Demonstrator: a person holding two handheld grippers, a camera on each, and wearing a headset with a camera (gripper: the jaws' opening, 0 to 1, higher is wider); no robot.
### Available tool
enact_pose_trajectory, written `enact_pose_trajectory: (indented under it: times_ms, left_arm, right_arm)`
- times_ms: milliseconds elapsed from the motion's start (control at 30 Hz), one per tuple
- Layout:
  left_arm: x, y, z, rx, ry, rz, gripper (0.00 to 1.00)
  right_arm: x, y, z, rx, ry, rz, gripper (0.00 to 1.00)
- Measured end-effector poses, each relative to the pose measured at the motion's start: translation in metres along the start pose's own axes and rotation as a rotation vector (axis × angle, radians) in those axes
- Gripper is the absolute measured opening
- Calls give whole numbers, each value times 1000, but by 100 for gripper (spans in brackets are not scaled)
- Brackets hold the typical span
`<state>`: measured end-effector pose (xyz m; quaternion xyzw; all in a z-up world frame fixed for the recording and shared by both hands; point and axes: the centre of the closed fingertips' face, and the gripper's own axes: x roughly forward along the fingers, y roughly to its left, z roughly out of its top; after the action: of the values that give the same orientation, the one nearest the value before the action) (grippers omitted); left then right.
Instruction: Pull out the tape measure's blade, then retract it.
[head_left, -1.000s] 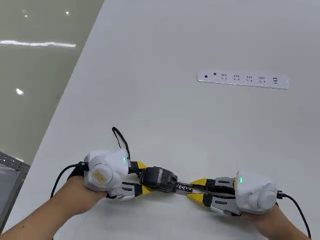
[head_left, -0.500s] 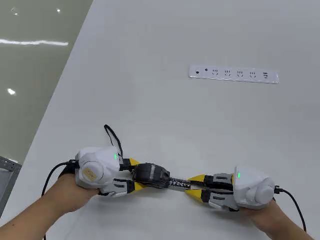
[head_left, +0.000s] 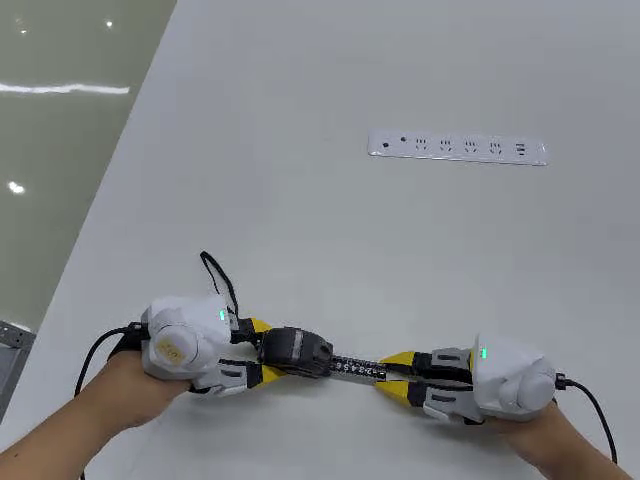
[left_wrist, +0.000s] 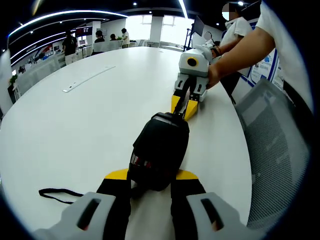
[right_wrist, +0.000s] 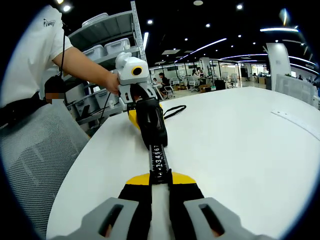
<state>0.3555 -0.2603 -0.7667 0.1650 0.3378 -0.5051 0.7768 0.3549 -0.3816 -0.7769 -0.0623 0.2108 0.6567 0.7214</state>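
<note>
Left gripper (head_left: 266, 350) clenches the tape measure's black case (head_left: 298, 352); right gripper (head_left: 390, 373) pinches the blade (head_left: 355, 367) by its tip.
Pull-out looks underway at the table (head_left: 400, 250) edge nearest the person; next, draw the grippers straight apart.

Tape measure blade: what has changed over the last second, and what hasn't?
More blade is out: the stretch between the tape measure case and the right gripper has lengthened as the two grippers drew apart. Nothing was taken or released. The left gripper stays shut on the case, the right on the blade's end; the power strip lies where it was.
</note>
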Motion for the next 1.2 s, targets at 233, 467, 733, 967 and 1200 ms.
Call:
enact_pose_trajectory:
  times_ms: [233, 467, 733, 967, 1200]
  left_arm:
    - [1, 0, 0, 2, 1, 1, 26]
    - [1, 0, 0, 4, 3, 1, 26]
    - [1, 0, 1, 6, 3, 1, 26]
    - [1, -1, 1, 6, 3, 2, 26]
    - [1, -1, 1, 7, 1, 3, 26]
  right_arm:
    - [-5, -1, -3, 8, -2, -5, 10]
    - [-11, -1, -5, 15, -6, -11, 10]
    - [-16, -1, -8, 22, -8, -15, 10]
    - [-22, -1, -9, 29, -7, -21, 10]
    - [-31, -3, -14, 44, -9, -26, 10]
